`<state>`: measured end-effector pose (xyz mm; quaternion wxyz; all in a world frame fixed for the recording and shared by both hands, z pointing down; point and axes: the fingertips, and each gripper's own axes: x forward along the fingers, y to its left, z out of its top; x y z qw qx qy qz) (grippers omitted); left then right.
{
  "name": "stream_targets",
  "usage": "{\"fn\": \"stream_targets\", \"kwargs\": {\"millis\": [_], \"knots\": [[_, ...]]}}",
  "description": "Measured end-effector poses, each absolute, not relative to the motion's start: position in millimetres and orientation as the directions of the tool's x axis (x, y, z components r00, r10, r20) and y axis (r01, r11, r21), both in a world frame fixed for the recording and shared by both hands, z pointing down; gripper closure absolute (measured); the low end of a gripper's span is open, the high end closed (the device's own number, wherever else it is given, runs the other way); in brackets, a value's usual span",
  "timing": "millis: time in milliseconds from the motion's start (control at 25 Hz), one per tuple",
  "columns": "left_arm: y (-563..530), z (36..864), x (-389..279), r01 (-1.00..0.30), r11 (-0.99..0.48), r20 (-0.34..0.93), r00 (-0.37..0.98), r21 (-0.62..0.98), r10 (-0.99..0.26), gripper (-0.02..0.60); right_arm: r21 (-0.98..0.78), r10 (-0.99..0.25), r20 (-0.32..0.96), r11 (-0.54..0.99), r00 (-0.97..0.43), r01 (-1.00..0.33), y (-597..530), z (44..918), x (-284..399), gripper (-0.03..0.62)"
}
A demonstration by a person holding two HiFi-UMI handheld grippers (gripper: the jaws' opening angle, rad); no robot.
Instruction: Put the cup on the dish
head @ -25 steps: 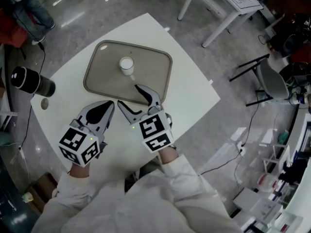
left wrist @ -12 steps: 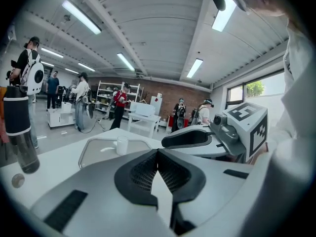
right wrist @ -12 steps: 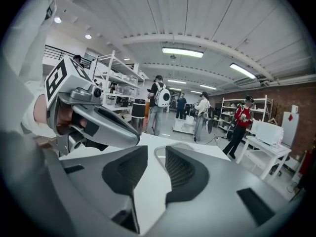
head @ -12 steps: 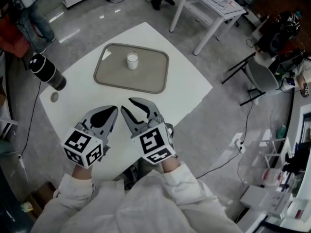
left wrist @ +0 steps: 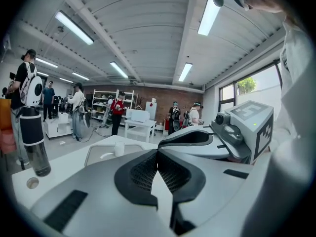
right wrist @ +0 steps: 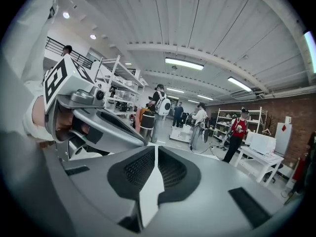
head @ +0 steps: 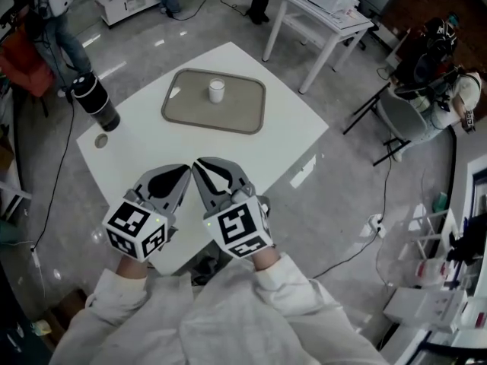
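White cup (head: 217, 90) stands on the dish (head: 242, 111), well apart from both grippers: left gripper (head: 185, 171) pinched together and empty, right gripper (head: 197, 163) closing on nothing.

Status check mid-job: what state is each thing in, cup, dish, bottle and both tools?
Cup: upright, standing on the dish.
Dish: flat on the table, holding only the cup.
Bottle: upright near the table's far left edge.
Left tool: shut, empty.
Right tool: jaws closing, tips all but together, nothing between them.
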<state>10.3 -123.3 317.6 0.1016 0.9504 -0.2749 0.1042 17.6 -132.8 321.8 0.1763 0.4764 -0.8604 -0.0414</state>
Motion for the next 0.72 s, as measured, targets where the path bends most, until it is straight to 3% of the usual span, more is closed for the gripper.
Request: {"fn": "stream_targets", "kwargs": {"millis": [720], "knots": [[-100, 322, -9, -0.59, -0.791, 0.245, 0.8, 0.163, -0.547, 0.574, 0.188, -0.839, 0.247, 0.532, -0.484, -0.826, -104, 307, 15, 0.579]]}}
